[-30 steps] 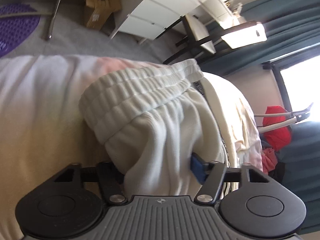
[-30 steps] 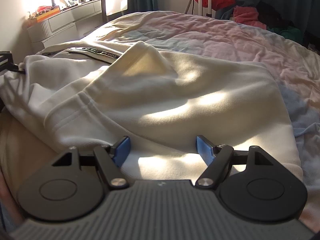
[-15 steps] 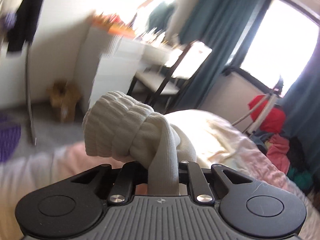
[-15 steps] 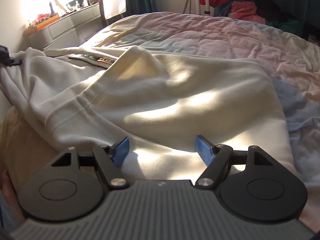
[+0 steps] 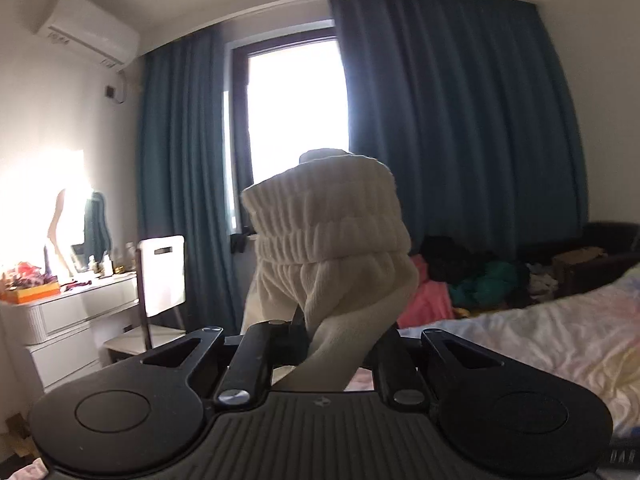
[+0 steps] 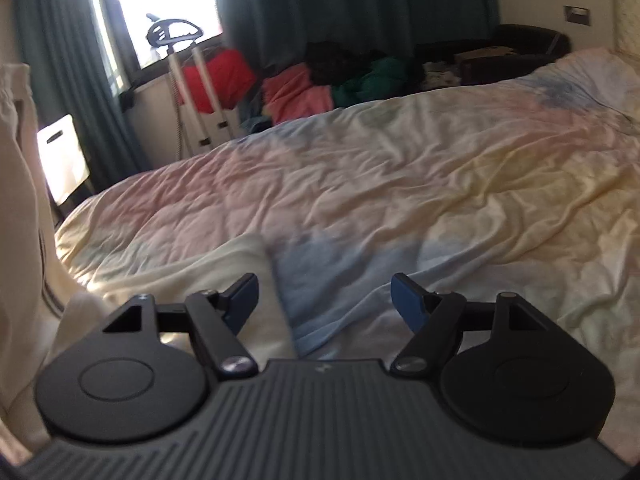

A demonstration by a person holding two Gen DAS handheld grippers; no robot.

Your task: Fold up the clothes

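My left gripper (image 5: pixel 338 344) is shut on the ribbed cuff of a cream sweatshirt (image 5: pixel 332 240) and holds it high in the air, facing the window. In the right wrist view the same cream sweatshirt (image 6: pixel 24 216) hangs down the left edge, with its lower part lying on the bed (image 6: pixel 400 184). My right gripper (image 6: pixel 325 300) is open and empty, low over the bedsheet beside the garment's edge.
A pile of red, pink and green clothes (image 6: pixel 320 80) lies past the bed's far side. A garment steamer stand (image 6: pixel 188 80) is by the window. A white dresser (image 5: pixel 60 312) and chair (image 5: pixel 160 276) stand at left. Dark teal curtains (image 5: pixel 460 120) cover the wall.
My left gripper closed on the sweatshirt cuff and lifted it high off the bed. The garment was pulled away from under my right gripper, which swung to face the bare sheet, still open.
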